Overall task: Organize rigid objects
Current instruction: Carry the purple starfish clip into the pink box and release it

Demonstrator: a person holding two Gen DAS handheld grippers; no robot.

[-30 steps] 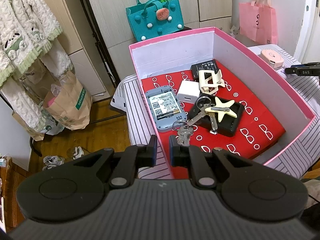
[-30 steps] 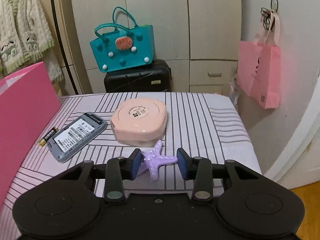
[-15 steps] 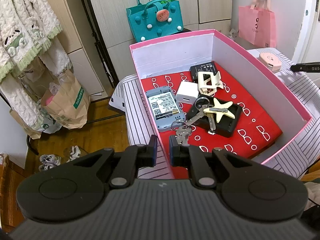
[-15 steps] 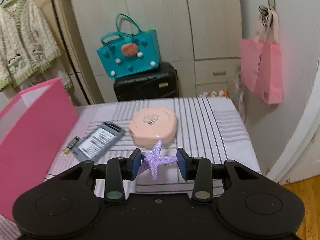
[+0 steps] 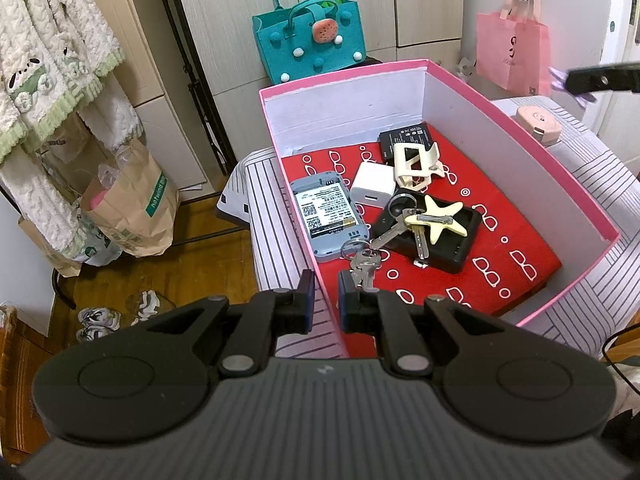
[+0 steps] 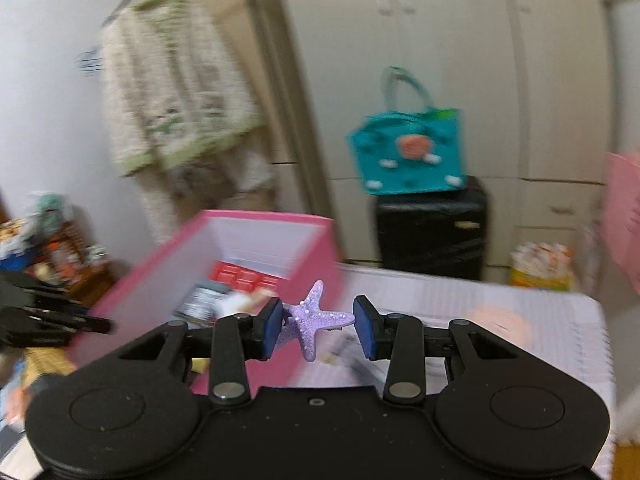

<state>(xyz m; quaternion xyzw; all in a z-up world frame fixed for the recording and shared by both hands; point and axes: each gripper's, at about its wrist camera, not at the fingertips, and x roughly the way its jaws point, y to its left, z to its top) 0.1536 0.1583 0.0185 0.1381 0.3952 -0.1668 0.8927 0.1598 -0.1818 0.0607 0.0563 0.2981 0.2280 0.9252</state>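
My left gripper (image 5: 323, 292) is shut on the near left wall of the pink box (image 5: 520, 128), one finger inside and one outside. The box holds a grey phone (image 5: 326, 216), a white charger (image 5: 372, 190), a cream clip (image 5: 414, 164), keys (image 5: 364, 264), a cream starfish (image 5: 438, 220) on a black case, and a black battery (image 5: 404, 138). My right gripper (image 6: 316, 326) is shut on a purple starfish (image 6: 314, 320) and holds it in the air beside the pink box (image 6: 168, 276). The right gripper shows at the upper right of the left wrist view (image 5: 600, 78).
A pink round case (image 5: 538, 122) lies on the striped table (image 5: 600, 184) right of the box. A teal bag (image 5: 310, 32) sits on a black suitcase behind. A pink bag (image 5: 512, 54) hangs on the wall. Paper bags and clothes stand at the left.
My right gripper has lifted the purple starfish off the table and swung left towards the pink box; its view is blurred. My left gripper keeps its hold on the box wall.
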